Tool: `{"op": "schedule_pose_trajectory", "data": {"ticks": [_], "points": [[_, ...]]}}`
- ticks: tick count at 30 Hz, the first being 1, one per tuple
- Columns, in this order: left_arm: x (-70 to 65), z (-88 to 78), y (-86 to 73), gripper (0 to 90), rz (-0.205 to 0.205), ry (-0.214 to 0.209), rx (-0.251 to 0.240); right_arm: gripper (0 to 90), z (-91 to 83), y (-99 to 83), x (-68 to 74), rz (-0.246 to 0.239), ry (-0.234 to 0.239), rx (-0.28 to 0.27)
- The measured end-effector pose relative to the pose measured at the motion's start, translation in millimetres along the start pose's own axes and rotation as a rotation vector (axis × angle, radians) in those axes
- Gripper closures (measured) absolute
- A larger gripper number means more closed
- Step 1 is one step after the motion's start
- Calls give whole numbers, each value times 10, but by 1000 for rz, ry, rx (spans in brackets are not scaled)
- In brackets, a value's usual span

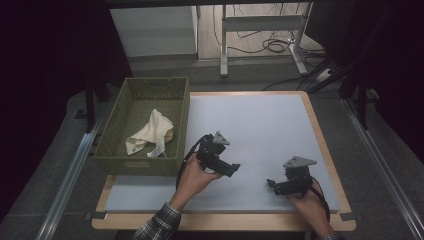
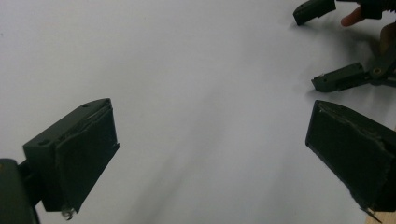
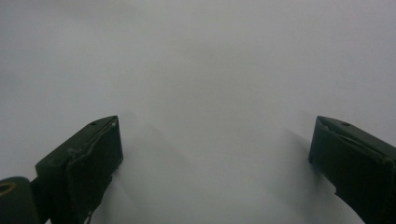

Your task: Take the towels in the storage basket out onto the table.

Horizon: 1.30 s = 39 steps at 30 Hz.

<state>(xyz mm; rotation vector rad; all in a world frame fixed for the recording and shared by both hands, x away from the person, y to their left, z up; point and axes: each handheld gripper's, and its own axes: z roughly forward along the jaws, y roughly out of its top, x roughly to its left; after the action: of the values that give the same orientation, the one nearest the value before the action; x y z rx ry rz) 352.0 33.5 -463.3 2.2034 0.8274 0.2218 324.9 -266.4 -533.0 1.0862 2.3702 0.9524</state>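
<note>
A cream cloth (image 1: 152, 132) lies crumpled inside an olive woven basket (image 1: 137, 162) at the table's left. On the white mat (image 1: 260, 125), a person's left hand holds my left gripper (image 1: 233, 169) just right of the basket's near corner, jaws pointing right. It is open with nothing between its jaws (image 2: 210, 140). My right gripper (image 1: 272, 184) sits low near the front right, jaws pointing left towards the other one. It too is open and empty over bare mat (image 3: 215, 154). The left gripper view catches the right gripper (image 2: 310, 49) at its top right.
The mat covers a wooden table (image 1: 320, 145) whose edge shows at the right and front. Metal rails (image 1: 70, 175) run along the floor on both sides. A desk frame (image 1: 260, 30) with loose cables stands behind the table.
</note>
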Motion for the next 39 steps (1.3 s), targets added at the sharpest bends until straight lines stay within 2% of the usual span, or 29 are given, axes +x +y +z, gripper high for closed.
{"op": "schedule_pose_trajectory", "data": {"ticks": [11, 16, 19, 27, 31, 39], "points": [[144, -123, 227, 17, -3, 10, -8, 28, 1, 0, -1, -2, 1, -1], [217, -205, 316, 10, 11, 42, -2, 28, 1, 0, -1, -1, 1, -1], [283, -262, 358, 8, 1, 51, -13, 28, 1, 0, -2, -2, 0, -1], [484, -372, 412, 0, -3, 85, 3, 28, 1, 0, -2, -2, 1, -1], [598, -457, 422, 0, -29, 86, -15, 28, 3, -1, -2, -1, 1, -3], [804, -596, 434, 2, -53, 132, -12, 28, 3, -1, -2, -1, 1, -3]]}}
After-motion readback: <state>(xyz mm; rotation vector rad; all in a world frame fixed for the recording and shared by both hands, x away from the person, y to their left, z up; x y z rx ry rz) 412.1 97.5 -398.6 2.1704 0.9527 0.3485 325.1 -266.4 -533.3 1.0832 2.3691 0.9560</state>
